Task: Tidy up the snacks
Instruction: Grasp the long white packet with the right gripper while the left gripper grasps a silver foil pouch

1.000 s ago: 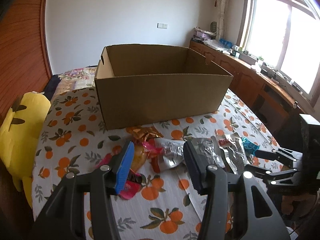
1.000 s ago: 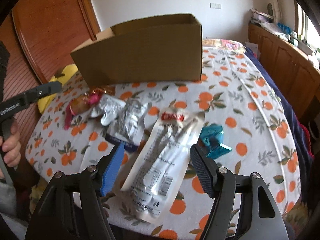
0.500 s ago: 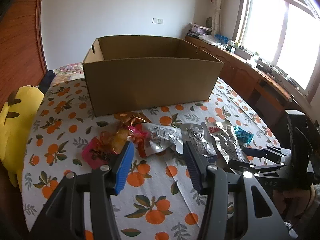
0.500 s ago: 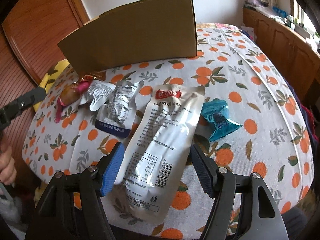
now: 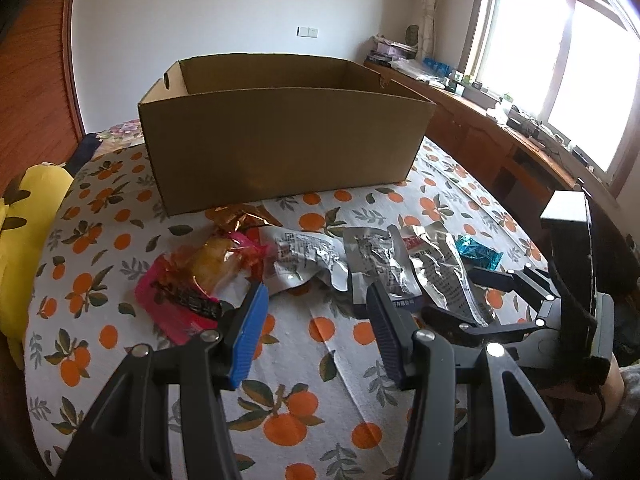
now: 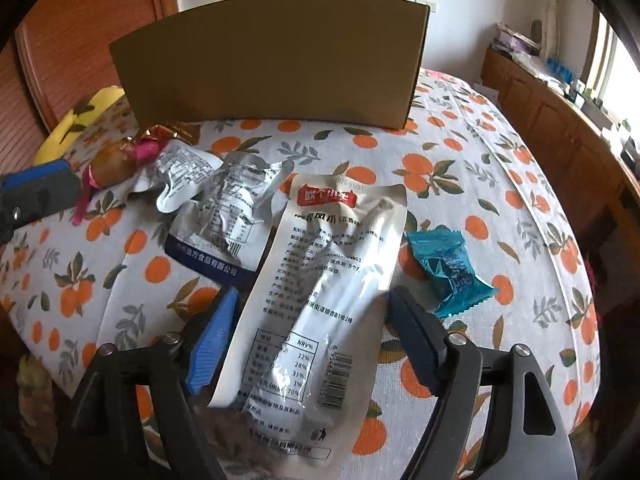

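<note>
Slick plastic film, item one: the long white pouch (image 6: 320, 280), lying flat on the orange-print cloth (image 6: 500, 184) near its front edge, well short of the cardboard box (image 6: 272, 56). I am judging slippage the main risk: the film is smooth and flat, so the pads may skid over it or pinch cloth along with it. The pouch's lower end is overhanging the table edge, so a nudge could tip it off.

Right gripper (image 6: 310, 320): I am seeing its jaws standing wide, having just been opening, with the pouch between them but neither pad pressing on it.

Left gripper (image 5: 314, 320): jaws partly apart, holding nothing, hovering over bare cloth just in front of the pink wrapped snack (image 5: 188, 288) and the crumpled silver packet (image 5: 308, 256).

Also listed: silver packet with dark band (image 6: 228, 220), touching the pouch's left edge and liable to drag along; blue candy wrapper (image 6: 448, 268) just to its right.
</note>
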Tool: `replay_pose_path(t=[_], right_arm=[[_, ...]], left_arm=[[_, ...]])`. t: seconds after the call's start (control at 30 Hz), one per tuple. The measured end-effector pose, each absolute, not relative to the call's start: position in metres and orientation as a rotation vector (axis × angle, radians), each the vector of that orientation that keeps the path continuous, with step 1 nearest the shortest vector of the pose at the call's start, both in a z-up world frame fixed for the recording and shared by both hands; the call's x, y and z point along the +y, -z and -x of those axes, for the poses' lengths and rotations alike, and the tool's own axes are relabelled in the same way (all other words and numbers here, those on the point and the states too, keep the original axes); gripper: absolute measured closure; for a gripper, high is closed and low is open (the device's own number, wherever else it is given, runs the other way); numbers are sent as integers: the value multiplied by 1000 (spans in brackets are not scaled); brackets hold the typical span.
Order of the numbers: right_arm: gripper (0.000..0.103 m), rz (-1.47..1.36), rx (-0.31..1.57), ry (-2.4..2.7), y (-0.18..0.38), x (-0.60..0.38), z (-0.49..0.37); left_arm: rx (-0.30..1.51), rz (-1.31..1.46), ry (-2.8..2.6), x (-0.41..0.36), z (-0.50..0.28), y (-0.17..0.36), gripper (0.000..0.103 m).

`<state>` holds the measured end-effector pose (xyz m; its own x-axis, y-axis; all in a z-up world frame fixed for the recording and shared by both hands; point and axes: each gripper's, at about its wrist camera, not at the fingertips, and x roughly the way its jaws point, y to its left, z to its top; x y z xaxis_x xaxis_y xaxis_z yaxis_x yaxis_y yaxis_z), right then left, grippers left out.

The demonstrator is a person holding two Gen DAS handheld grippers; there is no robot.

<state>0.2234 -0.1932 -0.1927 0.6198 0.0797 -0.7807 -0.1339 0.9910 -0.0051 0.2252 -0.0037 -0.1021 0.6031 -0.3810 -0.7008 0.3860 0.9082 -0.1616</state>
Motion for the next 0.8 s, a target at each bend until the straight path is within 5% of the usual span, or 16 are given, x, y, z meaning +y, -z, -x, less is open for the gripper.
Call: replay_pose_path(t=[0.17,0.43,0.8], right_arm=[[25,70,894,-130,193,-194,-224],[52,36,875,-161,189,-210,-216],[54,-52,843,-235,189,-229,-205]], left_arm=[[818,-12,445,-8,-226,104,52],[842,-26,461,-25,-229,113,52],[859,-73,491,-70,-253,125,52]])
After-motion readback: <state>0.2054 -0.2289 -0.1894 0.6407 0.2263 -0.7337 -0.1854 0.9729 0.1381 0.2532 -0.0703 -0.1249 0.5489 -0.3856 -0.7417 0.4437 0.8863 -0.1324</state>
